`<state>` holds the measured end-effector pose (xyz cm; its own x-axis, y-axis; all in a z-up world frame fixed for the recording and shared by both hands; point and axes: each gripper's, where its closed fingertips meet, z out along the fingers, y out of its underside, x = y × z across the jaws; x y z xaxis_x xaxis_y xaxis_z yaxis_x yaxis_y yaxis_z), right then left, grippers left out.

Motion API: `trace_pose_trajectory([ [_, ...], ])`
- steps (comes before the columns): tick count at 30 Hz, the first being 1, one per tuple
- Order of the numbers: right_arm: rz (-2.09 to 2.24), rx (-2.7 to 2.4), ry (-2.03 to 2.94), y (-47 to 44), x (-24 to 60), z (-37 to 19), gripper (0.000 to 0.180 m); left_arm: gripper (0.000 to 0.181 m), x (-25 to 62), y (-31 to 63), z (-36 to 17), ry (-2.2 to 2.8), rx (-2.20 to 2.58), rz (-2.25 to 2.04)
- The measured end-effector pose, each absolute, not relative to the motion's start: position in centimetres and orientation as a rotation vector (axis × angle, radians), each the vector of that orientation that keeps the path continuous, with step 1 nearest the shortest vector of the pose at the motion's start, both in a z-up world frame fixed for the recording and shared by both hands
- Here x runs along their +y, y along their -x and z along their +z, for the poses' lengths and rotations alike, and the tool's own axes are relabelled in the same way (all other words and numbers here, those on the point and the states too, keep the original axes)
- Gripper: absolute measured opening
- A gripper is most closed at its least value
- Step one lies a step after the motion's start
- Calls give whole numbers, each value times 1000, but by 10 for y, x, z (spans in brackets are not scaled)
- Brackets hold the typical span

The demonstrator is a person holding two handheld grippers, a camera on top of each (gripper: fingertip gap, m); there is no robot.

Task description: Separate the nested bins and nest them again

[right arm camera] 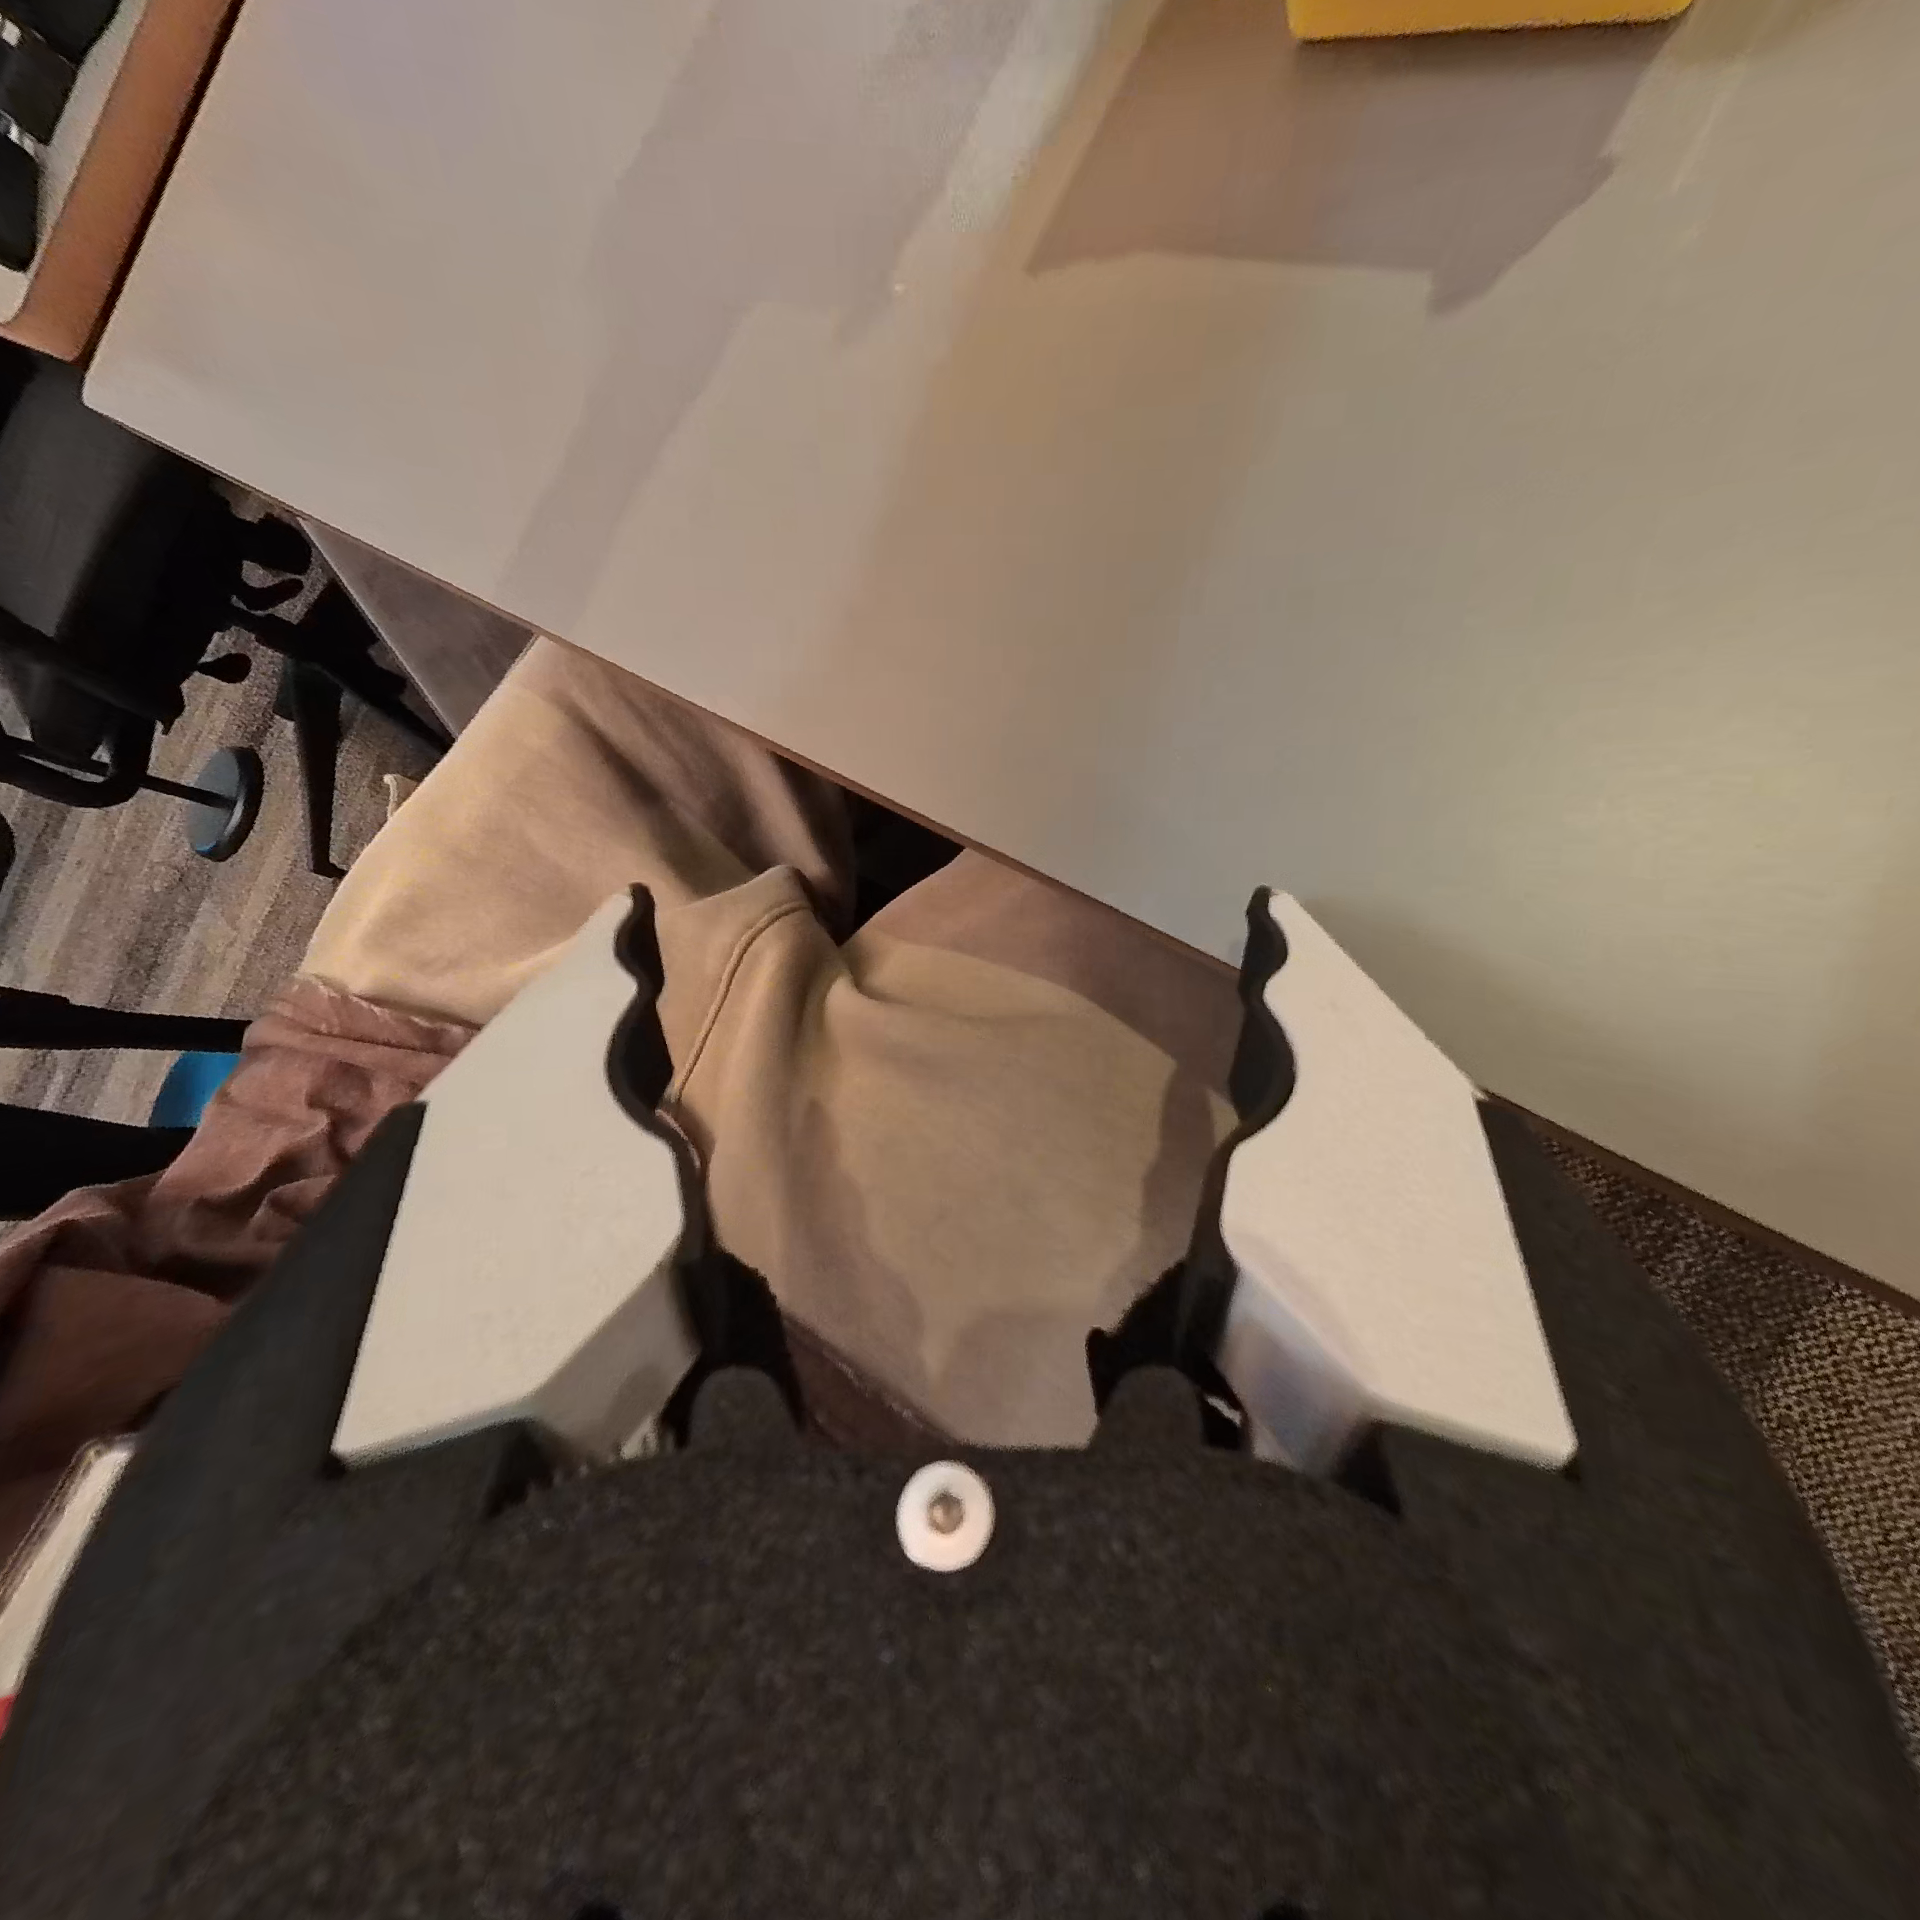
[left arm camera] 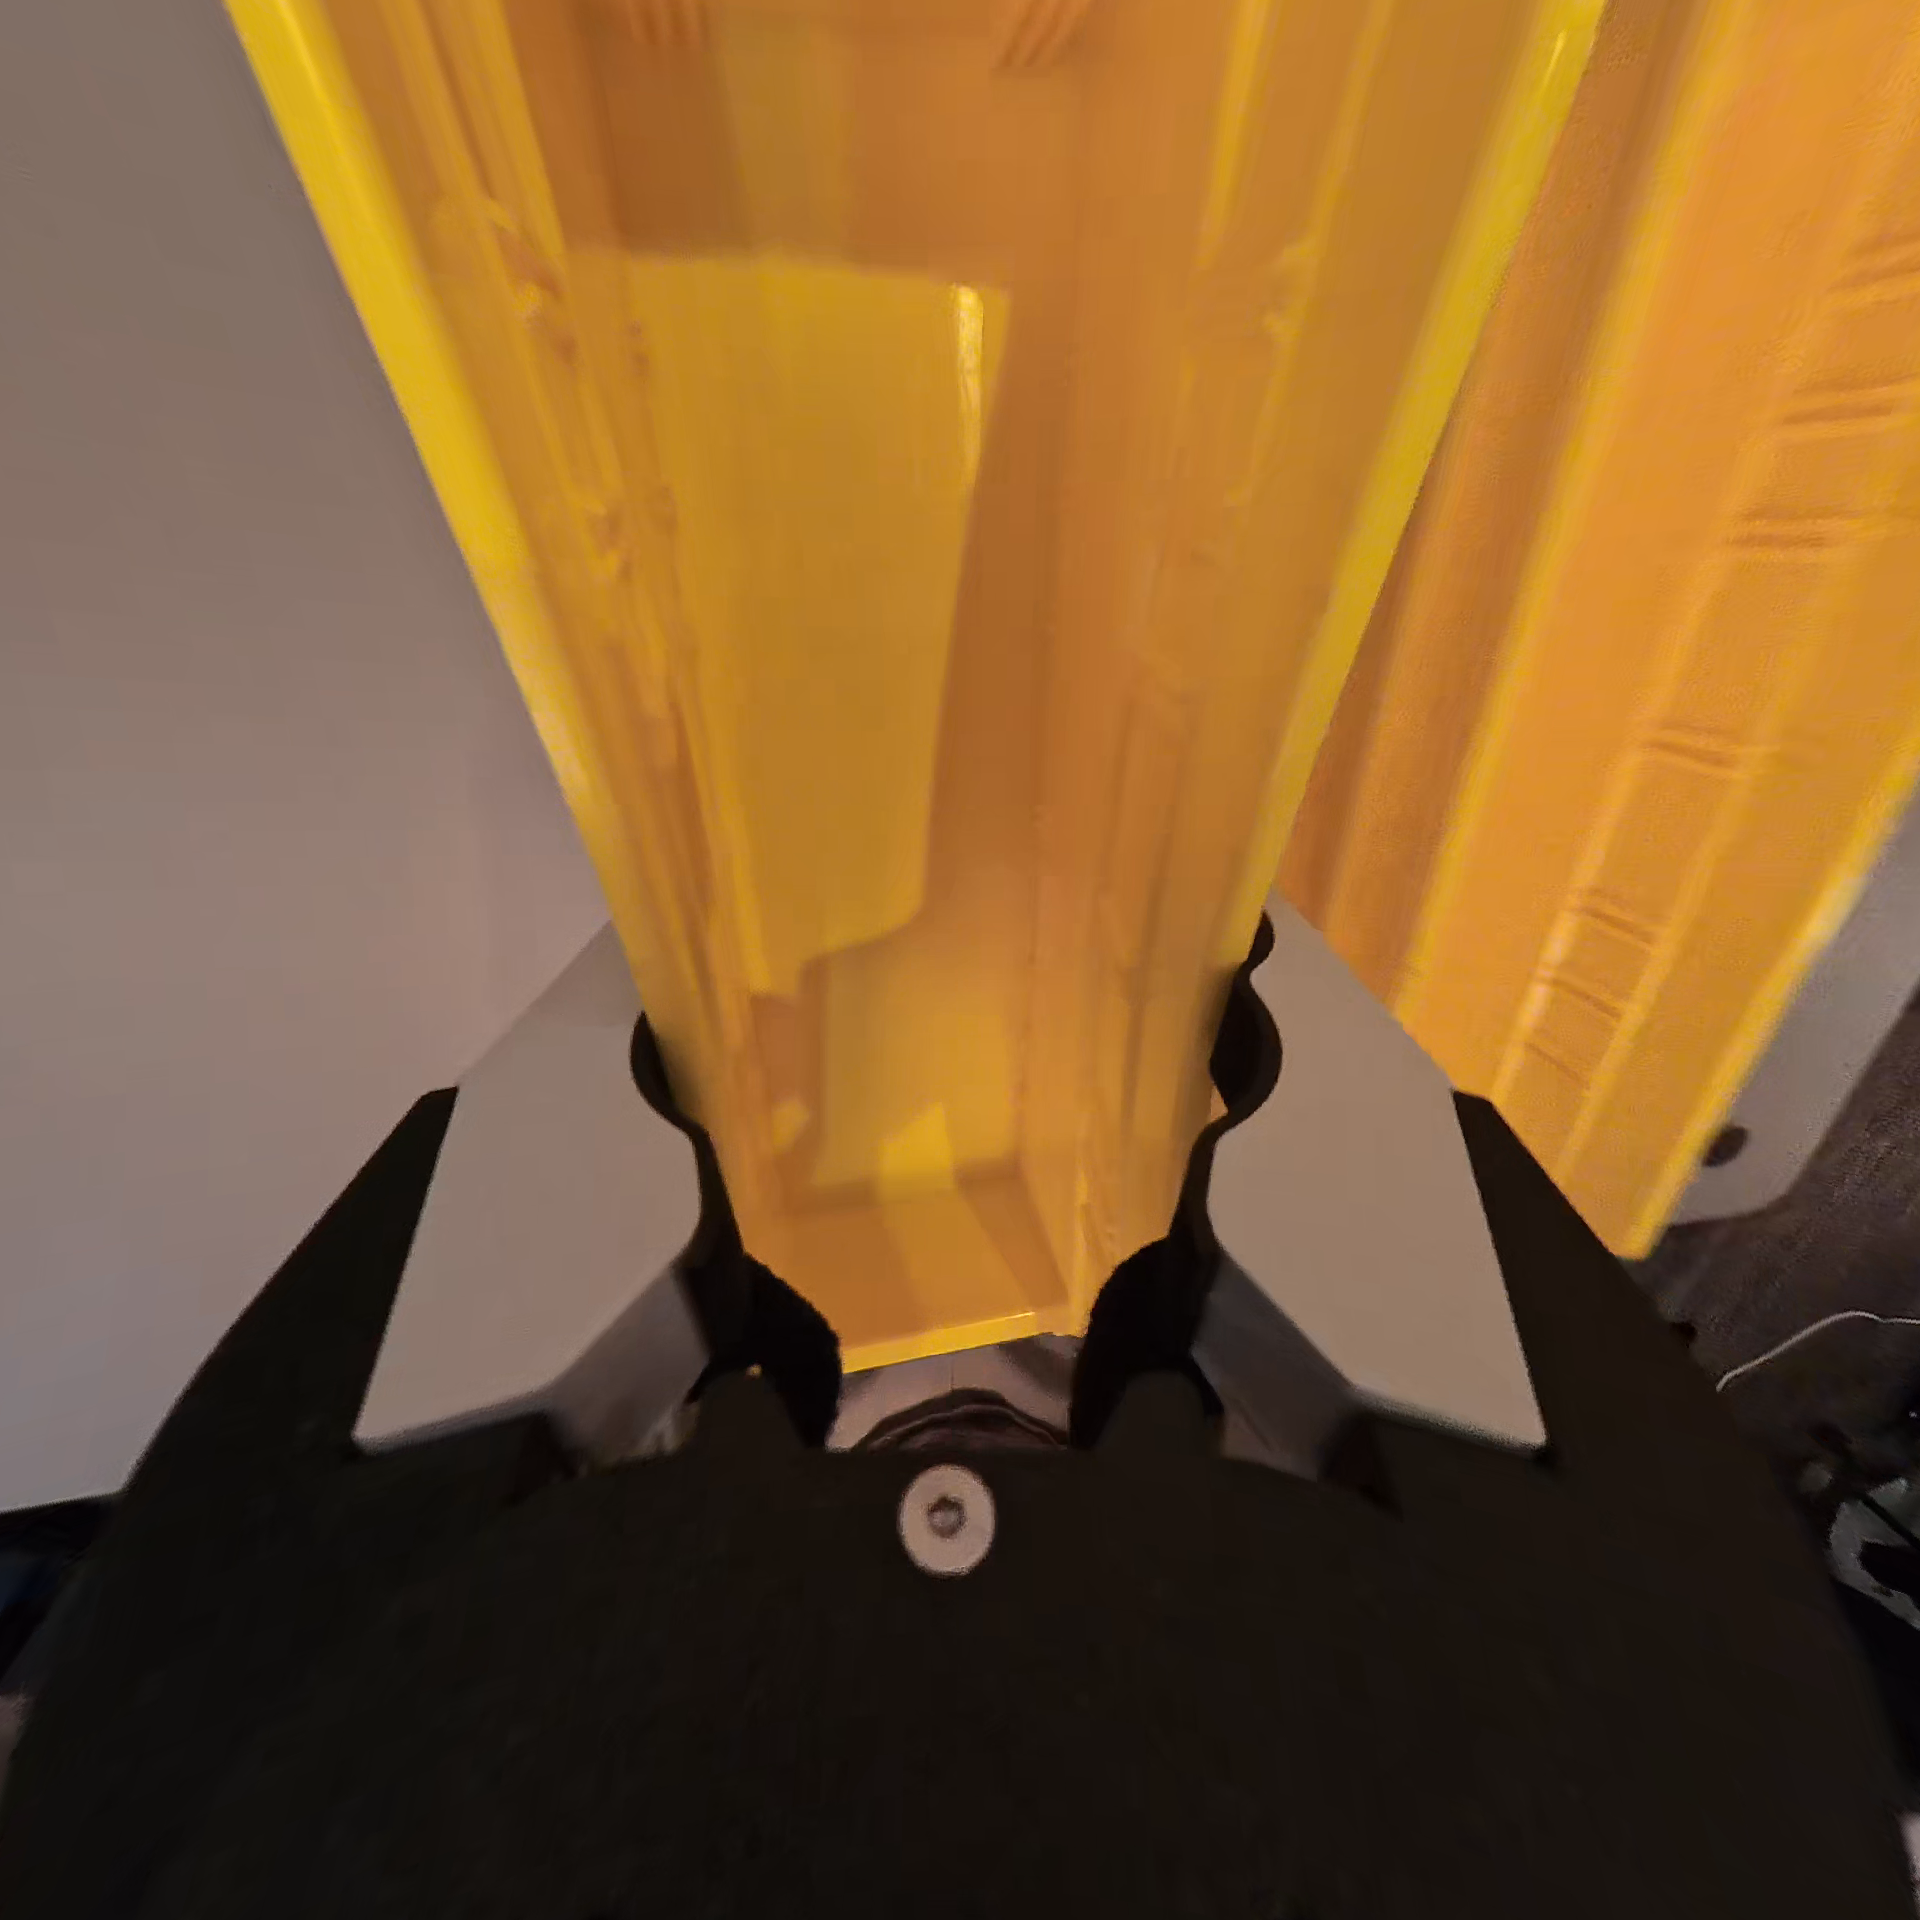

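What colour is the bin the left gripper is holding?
Yellow. The translucent yellow plastic bin shows best in the left wrist view.

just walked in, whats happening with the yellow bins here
A person is working with two handheld grippers. The left gripper is clamped on a yellow bin, with a second yellow bin close on its right. The right gripper is open and empty, hanging over the person's lap by the edge of the white table.
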<state>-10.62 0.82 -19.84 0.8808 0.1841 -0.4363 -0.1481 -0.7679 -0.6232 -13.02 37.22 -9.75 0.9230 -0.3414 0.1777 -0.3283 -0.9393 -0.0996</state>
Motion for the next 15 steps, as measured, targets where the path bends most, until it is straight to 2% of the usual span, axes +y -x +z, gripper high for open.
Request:
trace_pose_trajectory([
  [9, 643, -22, 2289, 109, 10, -181, 109, 100, 361, 75, 49, 2819, 559, -492],
  [12, 633, -26, 2255, 109, 13, -173, 108, 101, 340, 42, 65, 2797, 612, -568],
  [15, 627, -32, 2226, 111, 14, -168, 108, 102, 319, 13, 56, 2808, 670, -615],
])
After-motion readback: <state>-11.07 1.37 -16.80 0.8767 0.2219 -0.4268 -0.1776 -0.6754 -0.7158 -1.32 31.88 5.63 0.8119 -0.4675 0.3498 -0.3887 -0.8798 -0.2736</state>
